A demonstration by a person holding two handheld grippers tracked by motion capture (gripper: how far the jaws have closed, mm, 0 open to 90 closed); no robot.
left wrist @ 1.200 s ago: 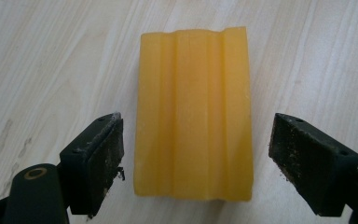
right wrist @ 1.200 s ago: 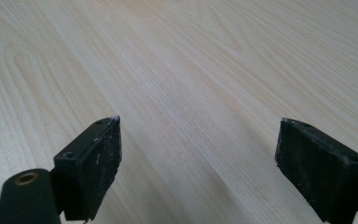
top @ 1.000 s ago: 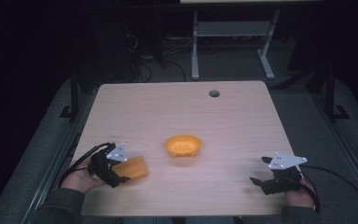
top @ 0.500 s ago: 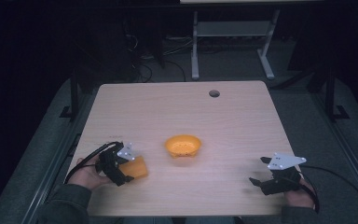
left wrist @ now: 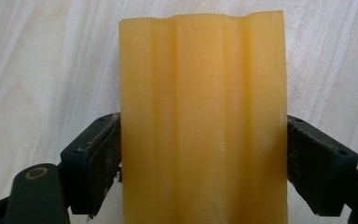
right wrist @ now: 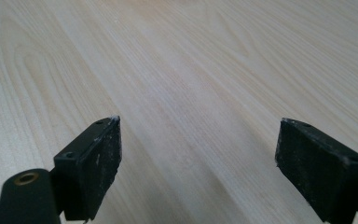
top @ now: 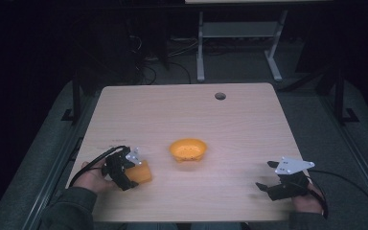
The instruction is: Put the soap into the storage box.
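An orange ribbed piece (top: 143, 172) lies low at the table's front left, and my left gripper (top: 132, 175) is shut on it. In the left gripper view the piece (left wrist: 204, 84) stands between the two black pads (left wrist: 98, 158), which press on both of its sides, with the wooden tabletop right behind it. An orange bowl (top: 188, 150) sits on the middle of the table, a short way right of that piece. My right gripper (top: 264, 187) rests at the front right, open; in its own view the right gripper (right wrist: 198, 140) has just bare wood between its pads.
The light wooden table (top: 187, 110) has a round cable hole (top: 220, 96) near its far edge. A metal frame (top: 235, 43) stands on the dark floor beyond. Cables trail from both grippers toward the table's front corners.
My left gripper has shifted a little to the right with the orange piece held in it. The right gripper and the bowl have stayed put.
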